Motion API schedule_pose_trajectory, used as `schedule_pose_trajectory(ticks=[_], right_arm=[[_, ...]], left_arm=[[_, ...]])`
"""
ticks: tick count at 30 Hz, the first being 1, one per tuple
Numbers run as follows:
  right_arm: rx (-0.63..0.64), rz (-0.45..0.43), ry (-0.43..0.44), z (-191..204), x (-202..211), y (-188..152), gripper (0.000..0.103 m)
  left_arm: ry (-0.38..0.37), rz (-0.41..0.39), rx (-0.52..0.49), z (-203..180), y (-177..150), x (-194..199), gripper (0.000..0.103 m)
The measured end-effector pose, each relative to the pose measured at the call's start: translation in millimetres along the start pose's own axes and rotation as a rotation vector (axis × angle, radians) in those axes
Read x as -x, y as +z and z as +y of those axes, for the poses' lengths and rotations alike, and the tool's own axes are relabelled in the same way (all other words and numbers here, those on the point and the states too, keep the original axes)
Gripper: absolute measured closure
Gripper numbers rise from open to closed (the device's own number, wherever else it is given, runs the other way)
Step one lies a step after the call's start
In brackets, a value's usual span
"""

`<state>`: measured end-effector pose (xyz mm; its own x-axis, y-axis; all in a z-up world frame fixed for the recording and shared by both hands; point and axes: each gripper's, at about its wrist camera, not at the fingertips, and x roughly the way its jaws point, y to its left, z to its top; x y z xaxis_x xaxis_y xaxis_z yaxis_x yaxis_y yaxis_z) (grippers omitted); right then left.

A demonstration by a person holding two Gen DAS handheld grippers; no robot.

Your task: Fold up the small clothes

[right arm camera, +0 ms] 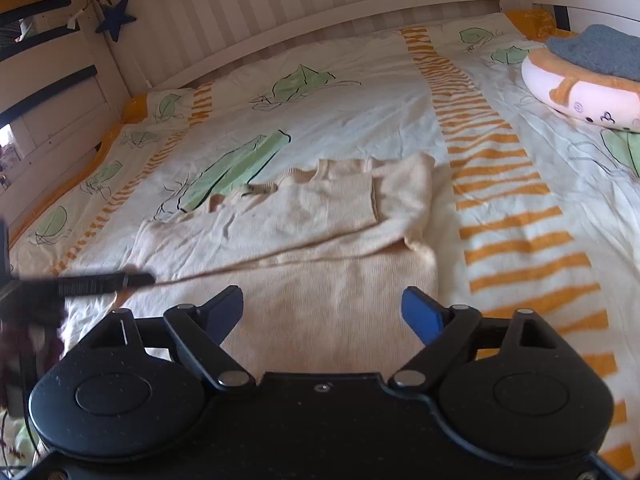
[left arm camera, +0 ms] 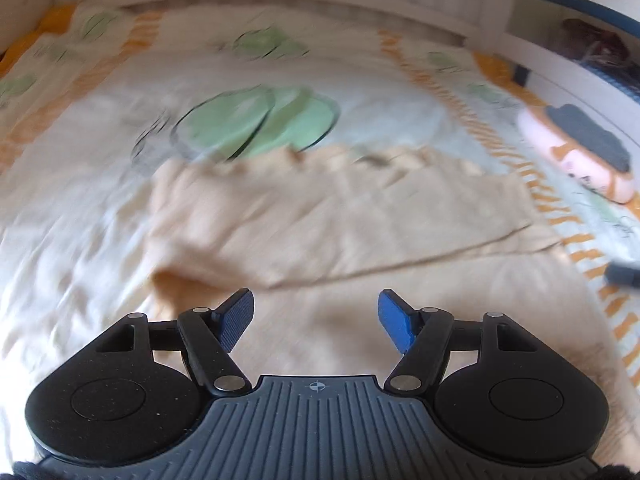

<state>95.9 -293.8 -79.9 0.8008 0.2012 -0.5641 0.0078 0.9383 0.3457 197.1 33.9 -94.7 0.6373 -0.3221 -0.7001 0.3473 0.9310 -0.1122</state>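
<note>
A small beige knit sweater (right arm camera: 304,240) lies flat on the bed, with a sleeve folded across its chest. In the left wrist view the sweater (left arm camera: 320,220) is blurred by motion. My left gripper (left arm camera: 316,316) is open and empty, above the sweater's lower part. My right gripper (right arm camera: 322,312) is open and empty, above the sweater's hem area. The left gripper's finger (right arm camera: 100,282) shows as a dark blurred bar at the sweater's left edge in the right wrist view. A dark finger of the right gripper (left arm camera: 624,274) shows at the right edge of the left wrist view.
The bedsheet (right arm camera: 400,92) is white with green leaf prints and orange stripes. A pink and orange plush cushion (right arm camera: 584,88) with a grey cloth on it lies at the far right. A white slatted bed frame (right arm camera: 280,12) runs along the back. A blue star (right arm camera: 116,18) hangs at the left.
</note>
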Motion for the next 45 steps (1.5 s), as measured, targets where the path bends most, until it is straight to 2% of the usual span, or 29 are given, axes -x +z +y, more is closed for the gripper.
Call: schedule_pose_trajectory(ticks=[4,9,12,19,22,23,24,25,27,29,33,36,39,42,45], right_arm=[[0.032,-0.025,0.01,-2,-18,22,0.033],[0.053,-0.037,-0.005,-5,-52,46,0.033],[0.046,-0.012,-0.014,-10,-77,55,0.033],[-0.03,0.072,-0.036,-26,-124,56,0.036],[-0.061,0.07,-0.041,-29,-132,56,0.039],[-0.071,0.069,-0.037,-29,-133,57,0.044],[-0.079,0.071,-0.031,-28,-133,58,0.064],[-0.085,0.078,-0.029,-25,-134,61,0.091],[-0.077,0.1,-0.019,-16,-135,68,0.09],[-0.049,0.082,0.032,-3,-127,77,0.09],[-0.011,-0.043,0.118,13,-85,99,0.09],[-0.015,-0.096,0.052,-3,-67,108,0.091],[-0.045,-0.03,-0.054,-31,-80,100,0.091],[-0.063,0.032,-0.097,-48,-97,84,0.091],[-0.077,0.046,-0.099,-53,-103,71,0.09]], left_arm=[[0.018,0.021,0.089,29,-21,-4,0.036],[0.018,-0.03,0.069,28,-32,-6,0.034],[0.018,-0.048,0.064,27,-36,-8,0.033],[0.003,-0.066,0.081,30,-41,-5,0.033],[0.004,-0.071,0.082,30,-43,-4,0.033],[0.004,-0.073,0.083,30,-44,-3,0.033],[0.004,-0.073,0.083,30,-44,-3,0.033],[0.004,-0.073,0.083,30,-44,-3,0.033],[0.003,-0.073,0.085,30,-44,-3,0.033],[0.002,-0.074,0.085,30,-44,-3,0.033],[0.001,-0.074,0.092,30,-43,-2,0.033],[0.001,-0.074,0.094,30,-41,-2,0.033],[0.001,-0.071,0.094,31,-40,-2,0.033],[-0.004,-0.064,0.099,32,-37,-1,0.033],[-0.015,-0.039,0.134,36,-29,7,0.033]])
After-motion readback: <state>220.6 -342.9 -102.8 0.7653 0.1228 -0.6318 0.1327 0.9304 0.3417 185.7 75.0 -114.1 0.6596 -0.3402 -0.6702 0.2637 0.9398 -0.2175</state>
